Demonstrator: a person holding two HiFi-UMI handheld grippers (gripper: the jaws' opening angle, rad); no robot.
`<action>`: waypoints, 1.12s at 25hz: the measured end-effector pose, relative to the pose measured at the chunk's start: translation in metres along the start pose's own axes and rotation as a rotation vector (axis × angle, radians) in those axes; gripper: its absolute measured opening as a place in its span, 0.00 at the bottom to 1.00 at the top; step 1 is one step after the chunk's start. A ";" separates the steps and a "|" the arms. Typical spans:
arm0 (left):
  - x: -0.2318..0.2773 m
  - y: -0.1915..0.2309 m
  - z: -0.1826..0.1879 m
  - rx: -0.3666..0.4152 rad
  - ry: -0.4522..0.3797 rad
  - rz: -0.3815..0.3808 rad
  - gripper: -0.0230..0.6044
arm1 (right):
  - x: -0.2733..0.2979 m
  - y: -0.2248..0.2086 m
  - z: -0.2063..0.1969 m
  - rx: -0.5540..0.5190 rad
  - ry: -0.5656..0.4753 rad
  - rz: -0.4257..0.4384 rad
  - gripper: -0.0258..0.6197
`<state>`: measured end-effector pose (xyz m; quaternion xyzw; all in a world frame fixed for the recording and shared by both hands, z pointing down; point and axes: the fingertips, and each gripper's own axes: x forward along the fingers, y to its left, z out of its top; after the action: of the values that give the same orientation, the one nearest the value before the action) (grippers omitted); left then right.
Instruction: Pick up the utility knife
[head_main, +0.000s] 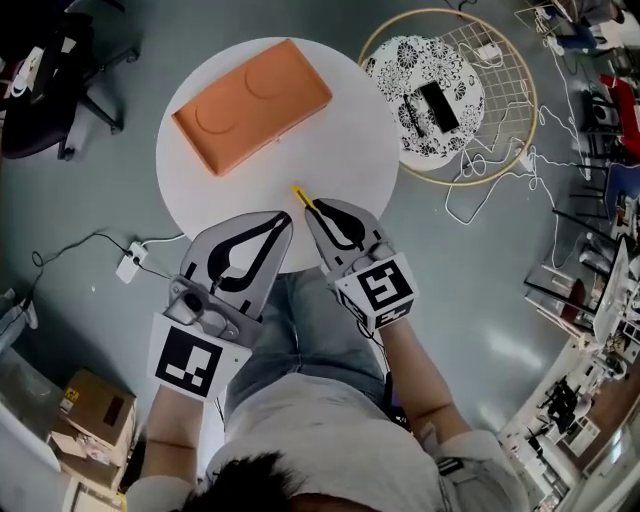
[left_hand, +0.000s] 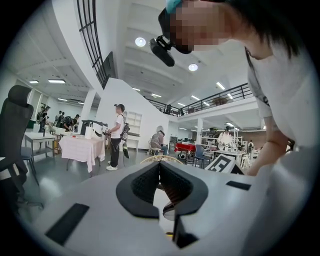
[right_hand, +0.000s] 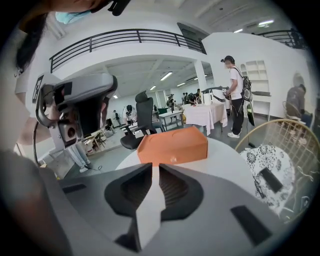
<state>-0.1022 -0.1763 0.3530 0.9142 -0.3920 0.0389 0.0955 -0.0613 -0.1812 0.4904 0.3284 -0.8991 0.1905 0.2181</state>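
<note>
The utility knife (head_main: 300, 193) is yellow and lies on the round white table (head_main: 350, 150) near its front edge. Only its far end shows in the head view, poking out past the tip of my right gripper (head_main: 310, 207). That gripper hovers over the knife with its jaws together and nothing between them; in the right gripper view (right_hand: 151, 167) only white table shows through the slit. My left gripper (head_main: 287, 222) sits just left of it, also shut and empty. In the left gripper view (left_hand: 159, 165) a yellow sliver (left_hand: 170, 233) shows low in the gap.
An orange box (head_main: 252, 103) lies on the table's far left and shows ahead of the right gripper (right_hand: 172, 145). A round wire basket (head_main: 500, 60) with a patterned plate and a black device (head_main: 438, 107) stands right of the table. A power strip (head_main: 131, 262) lies on the floor.
</note>
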 end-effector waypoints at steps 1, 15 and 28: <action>0.000 -0.001 -0.003 -0.005 0.003 0.001 0.05 | 0.002 -0.002 -0.005 0.000 0.011 -0.005 0.10; -0.001 -0.001 -0.041 -0.057 0.040 0.013 0.05 | 0.034 -0.022 -0.091 0.019 0.198 -0.048 0.15; -0.008 -0.001 -0.057 -0.088 0.068 0.032 0.05 | 0.049 -0.024 -0.111 -0.066 0.317 -0.120 0.15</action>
<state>-0.1068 -0.1580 0.4073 0.9008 -0.4046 0.0541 0.1481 -0.0495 -0.1689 0.6127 0.3399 -0.8379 0.1970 0.3789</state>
